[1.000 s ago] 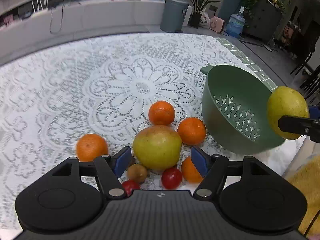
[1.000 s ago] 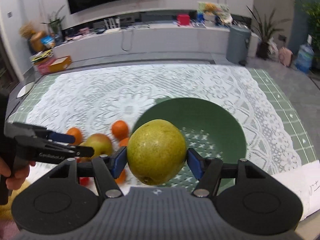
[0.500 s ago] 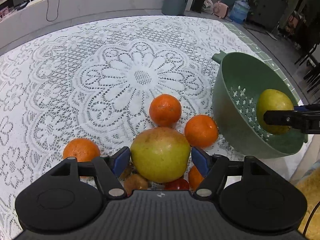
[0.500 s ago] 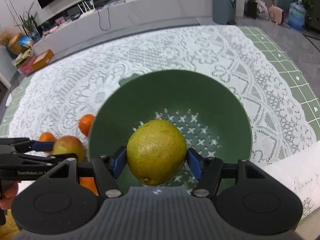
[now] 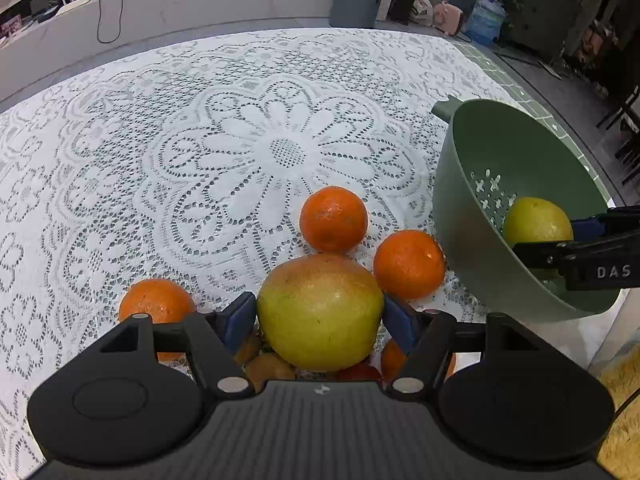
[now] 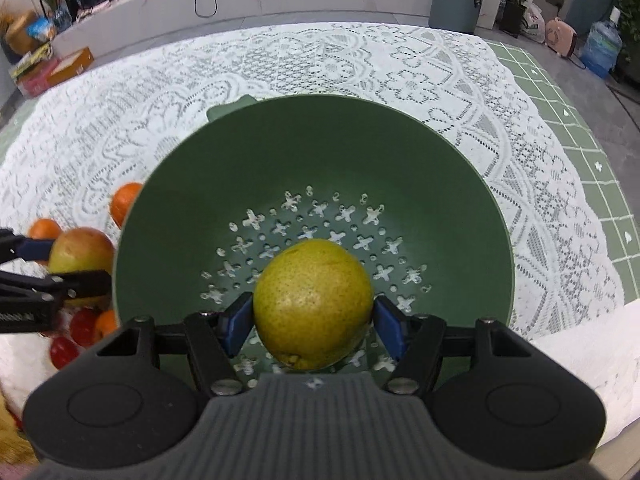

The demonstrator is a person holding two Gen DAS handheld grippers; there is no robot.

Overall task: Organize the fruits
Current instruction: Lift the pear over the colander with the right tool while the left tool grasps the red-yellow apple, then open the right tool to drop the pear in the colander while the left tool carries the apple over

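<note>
Lace tablecloth (image 5: 200, 128), clawed pear (image 6: 312, 304) in colander (image 6: 320, 148)

White openwork lace cloth (image 5: 280, 152) covers the surface. The green colander (image 6: 320, 148) looks like smooth matt plastic. The pear (image 6: 312, 304) has dull, speckled skin; the oranges (image 5: 333, 218) are glossy and pitted. Both tongs, left (image 5: 319, 318) and right (image 6: 312, 324), are matt black, probably plastic, with blue pads (image 6: 236, 322).
</note>
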